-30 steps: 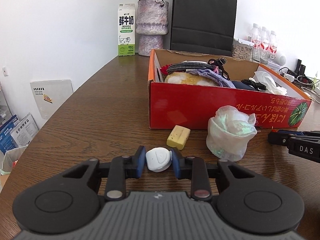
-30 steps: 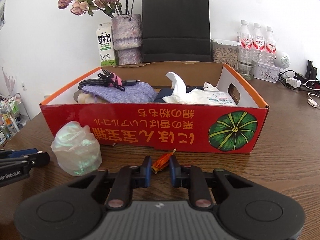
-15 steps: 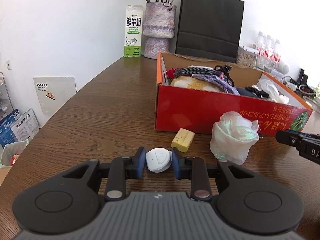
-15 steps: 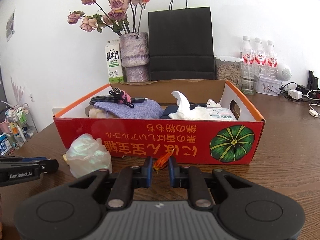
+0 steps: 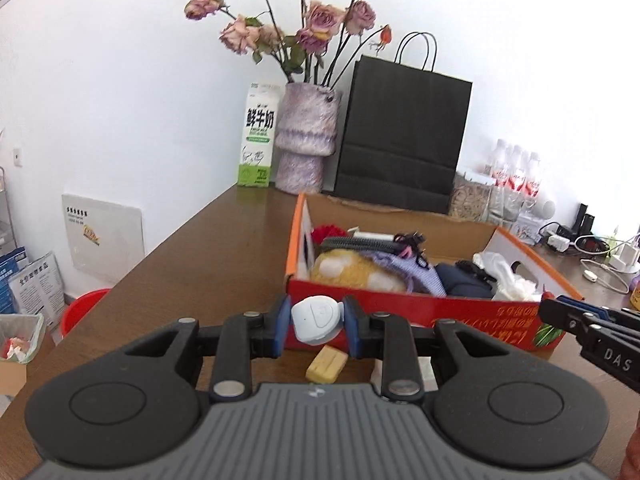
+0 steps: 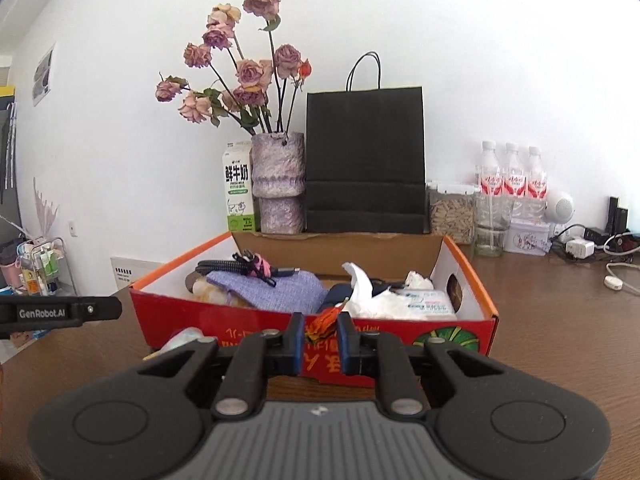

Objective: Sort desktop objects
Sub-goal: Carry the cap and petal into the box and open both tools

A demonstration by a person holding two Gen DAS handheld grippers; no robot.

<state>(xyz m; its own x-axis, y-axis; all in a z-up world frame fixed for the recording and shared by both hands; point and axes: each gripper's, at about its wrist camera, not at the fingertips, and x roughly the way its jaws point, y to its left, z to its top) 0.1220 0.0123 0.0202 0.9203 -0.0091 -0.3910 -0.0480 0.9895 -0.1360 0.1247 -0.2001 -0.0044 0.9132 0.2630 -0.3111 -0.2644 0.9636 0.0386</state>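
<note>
The milk carton [image 5: 257,136] reads 鲜牛奶, with small "FRESH MILK" under it in the right wrist view. The left gripper [image 6: 60,312] carries "GenRobot.AI" on its side; the right gripper [image 5: 600,344] shows "DAS" — cut off at the edge. The red box [image 6: 400,344] bears yellow characters upside down — unreadable.

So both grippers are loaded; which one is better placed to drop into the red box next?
Probably the right. The right gripper holds the orange scrap squarely before the red box, near its front wall. The left gripper, with the white device, sits off the box's left corner.
</note>
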